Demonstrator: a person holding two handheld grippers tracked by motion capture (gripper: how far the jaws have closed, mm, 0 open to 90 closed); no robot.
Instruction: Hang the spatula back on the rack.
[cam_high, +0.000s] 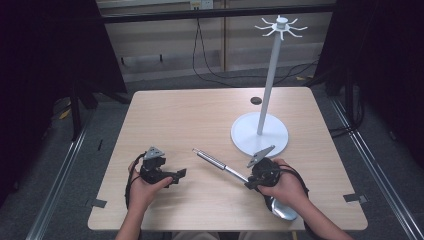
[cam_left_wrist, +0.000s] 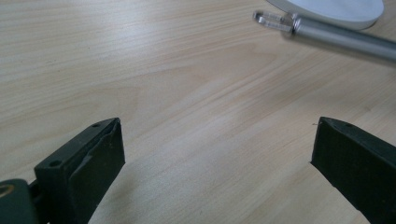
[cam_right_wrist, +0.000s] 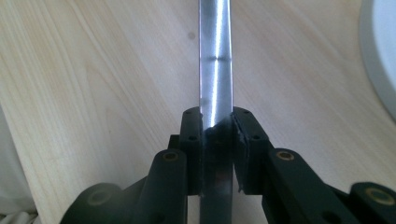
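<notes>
Long silver metal ladle (cam_high: 225, 169): bowl half hidden under the right hand, handle clamped in right tool (cam_high: 248, 184). Left tool (cam_high: 179, 176): jaws apart, empty. White round-based rack stand (cam_high: 260, 134) just beyond right tool.

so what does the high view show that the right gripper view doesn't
High view alone: the white stand's pole and hooked top, the left gripper with jaws apart on nothing, both hands, and the ladle's bowl behind the right hand.
Right gripper view alone: a close look at the jaws of the right gripper pressed on the ladle's metal handle.
Both: that handle, the wooden table and the stand's white base.
</notes>
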